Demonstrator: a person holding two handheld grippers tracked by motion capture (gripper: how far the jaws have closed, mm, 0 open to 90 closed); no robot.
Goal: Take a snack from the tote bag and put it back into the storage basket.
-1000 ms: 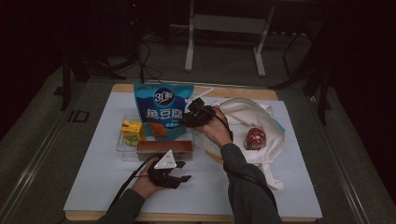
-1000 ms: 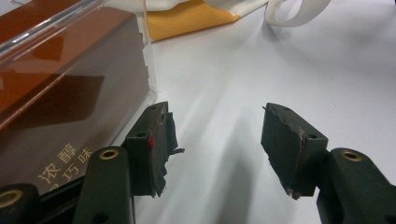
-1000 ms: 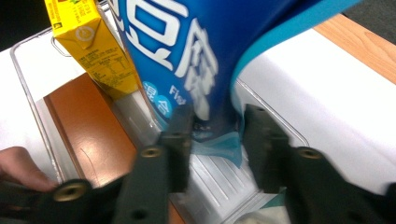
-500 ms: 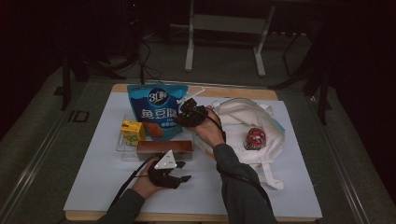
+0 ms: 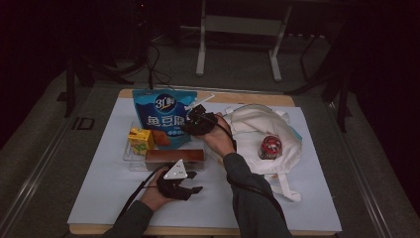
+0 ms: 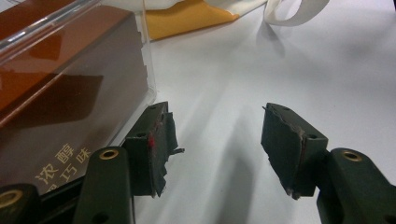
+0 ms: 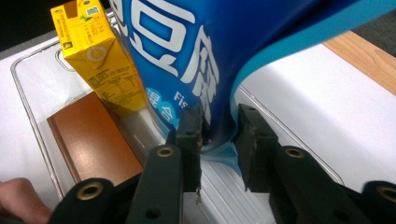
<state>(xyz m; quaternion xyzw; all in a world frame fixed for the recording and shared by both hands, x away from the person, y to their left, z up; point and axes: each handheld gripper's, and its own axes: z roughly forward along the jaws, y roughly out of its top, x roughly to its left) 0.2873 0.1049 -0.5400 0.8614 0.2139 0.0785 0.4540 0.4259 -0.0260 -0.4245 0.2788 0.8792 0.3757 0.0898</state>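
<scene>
Gripping the blue snack bag [image 7: 196, 51] (jaws just reopening slightly), the right gripper [image 7: 218, 128] works; left gripper [image 6: 217, 140] rests open on the worktop [image 6: 261, 70].

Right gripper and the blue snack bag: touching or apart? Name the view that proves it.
Touching. The right gripper view shows the right gripper pinching the blue snack bag edge.

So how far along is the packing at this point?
One red round item already lies on the white tote bag. The right gripper, jaws just opening, grips the blue snack pouch over the clear tray. The yellow juice carton and brown box remain; the left gripper waits open.
</scene>
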